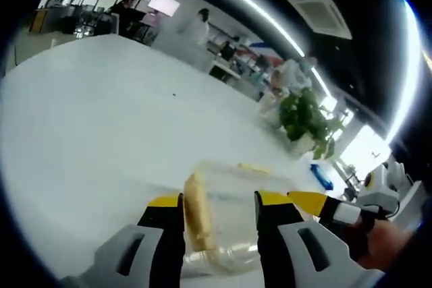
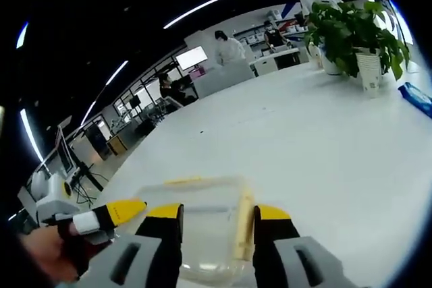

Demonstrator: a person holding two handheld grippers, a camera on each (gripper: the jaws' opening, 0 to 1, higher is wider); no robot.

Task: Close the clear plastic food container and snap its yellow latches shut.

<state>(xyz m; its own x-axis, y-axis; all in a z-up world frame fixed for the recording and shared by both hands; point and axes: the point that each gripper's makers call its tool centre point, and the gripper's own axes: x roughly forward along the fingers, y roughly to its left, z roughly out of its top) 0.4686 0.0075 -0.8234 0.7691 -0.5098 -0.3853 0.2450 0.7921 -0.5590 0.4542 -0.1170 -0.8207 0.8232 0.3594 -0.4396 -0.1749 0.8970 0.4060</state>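
My left gripper [image 1: 219, 217] clamps one yellow latch [image 1: 196, 220] end of the clear container [image 1: 233, 220] on the white table [image 1: 101, 133]; my right gripper [image 2: 217, 231], at three o'clock, clamps the opposite end.

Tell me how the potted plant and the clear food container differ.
The potted plant is leafy green in a white pot; the clear food container is see-through with yellow latches. The plant stands far back on the white table; the container lies close, between each tool's jaws. The plant rises tall; the container sits low. Both rest on the same table.
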